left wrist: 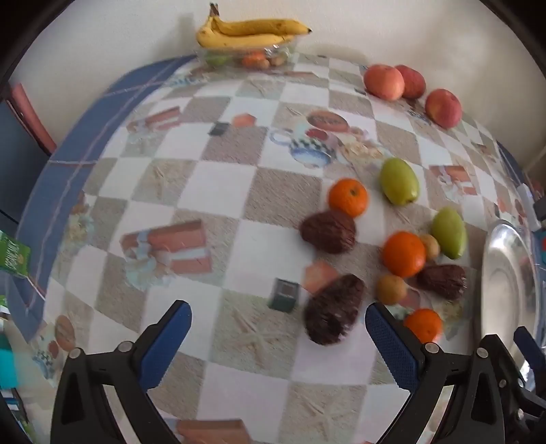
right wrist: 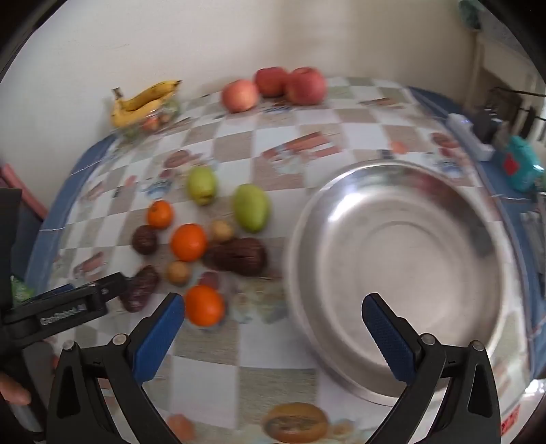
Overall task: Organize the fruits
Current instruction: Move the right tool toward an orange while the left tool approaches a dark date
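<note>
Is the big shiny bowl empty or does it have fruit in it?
Empty. The right wrist view shows the metal bowl with only bare shiny metal inside; the oranges and other fruit lie beside it on the tablecloth.

A home dining spot: patterned tablecloth (left wrist: 218,191), bananas (left wrist: 249,32), steel basin (right wrist: 406,273).

Both views are evenly lit by soft, diffuse light, moderately bright. Shadows under the fruit are faint and short. The steel bowl (right wrist: 402,269) shows broad pale glare across its inner wall. Motion blur smears most of both views: the fruit cluster, the surface (left wrist: 218,191) pattern and the bowl rim lack crisp edges. Fisheye distortion bows the surface edges strongly, and dark vignetting fills every corner. The grippers' blue pads (left wrist: 167,341) remain comparatively sharp.
</note>
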